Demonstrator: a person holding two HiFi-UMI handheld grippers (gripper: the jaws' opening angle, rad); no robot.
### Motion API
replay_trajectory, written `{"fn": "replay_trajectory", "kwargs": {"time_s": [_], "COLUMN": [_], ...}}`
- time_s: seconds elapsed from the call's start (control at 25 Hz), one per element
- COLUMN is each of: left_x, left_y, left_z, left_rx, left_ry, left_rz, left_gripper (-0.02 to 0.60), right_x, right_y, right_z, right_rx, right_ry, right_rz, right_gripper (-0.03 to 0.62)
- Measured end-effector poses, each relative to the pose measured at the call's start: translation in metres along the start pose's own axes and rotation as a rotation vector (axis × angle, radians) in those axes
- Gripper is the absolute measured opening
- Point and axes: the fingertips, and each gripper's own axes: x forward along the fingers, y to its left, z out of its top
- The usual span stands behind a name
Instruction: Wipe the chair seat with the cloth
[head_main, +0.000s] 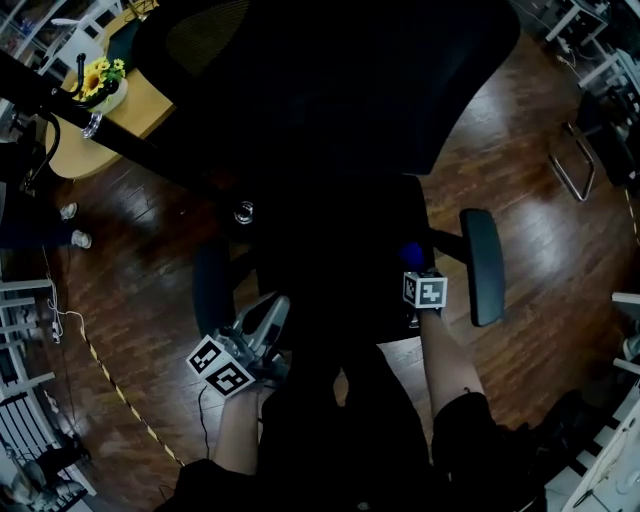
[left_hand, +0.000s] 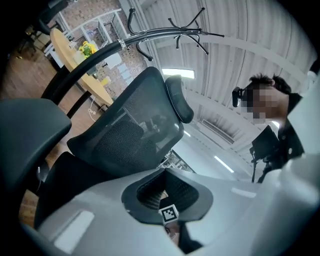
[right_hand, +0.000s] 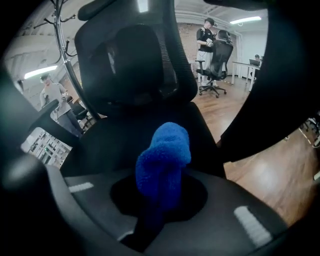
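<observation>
Well, we have the cloth (right_hand: 163, 160) in hand: our right claw (right_hand: 160, 196) is clamped on it, with the blue bundle sticking up and forward out of the jaws. Straight ahead of that claw, and a little below it, lies the chair seat (right_hand: 120, 145), and beyond the seat rises the backrest (right_hand: 135, 65). From the head view the right claw (head_main: 413, 268) sits over the seat's near right part, with the cloth (head_main: 410, 253) at its tip and the armrest (head_main: 484, 265) just to its outer side. Whether the cloth touches the seat we cannot tell, as the upholstery is too dark there. Our left claw (left_hand: 167, 194) has its jaws together with nothing between them. It is held low and off to the side of the chair, looking up at the mesh backrest (left_hand: 130, 135), and takes no part in the wipe. As for progress, we judge that the picking up is done and that the wiping itself is what remains. The black seat shows no mark that would tell a wiped part from an unwiped one, so we cannot say how much has been covered. Most of its surface lies ahead and to the inner side of the right claw.
</observation>
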Motion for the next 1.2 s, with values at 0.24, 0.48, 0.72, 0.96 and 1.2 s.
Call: {"fn": "replay_trajectory", "kwargs": {"time_s": [0.24,0.48,0.72,0.96,1.2], "left_x": [0.007,-0.012,-0.047,-0.092,-0.126], "left_y": [-0.004,-0.005,-0.007,0.000,0.004], "left_z": [-0.003,0.005,0.024,0.038,0.038], "left_rx": [0.003,0.007,0.018,0.023,0.010], "left_ry": [0.003,-0.040,-0.137,-0.213,-0.265], "left_rz": [-0.004,0.018,0.063,0.139,0.192], "left_gripper": [0.002,0.002,0.002,0.002,0.002], "right_x": [-0.002,-0.002,0.021,0.045,0.043], "right_y": [-0.009,-0.001,0.130,0.280,0.363], "right_z": [0.002,0.004,0.012,-0.016,-0.067], "right_rx": [-0.025,-0.015,-0.085,-0.208,-0.265], "right_ry": [-0.017,-0.005,0.023,0.096,0.153], "right_rz": [-0.017,-0.029,0.174,0.402,0.556], "right_gripper": [0.037,0.037,0.037,0.037,0.037]}}
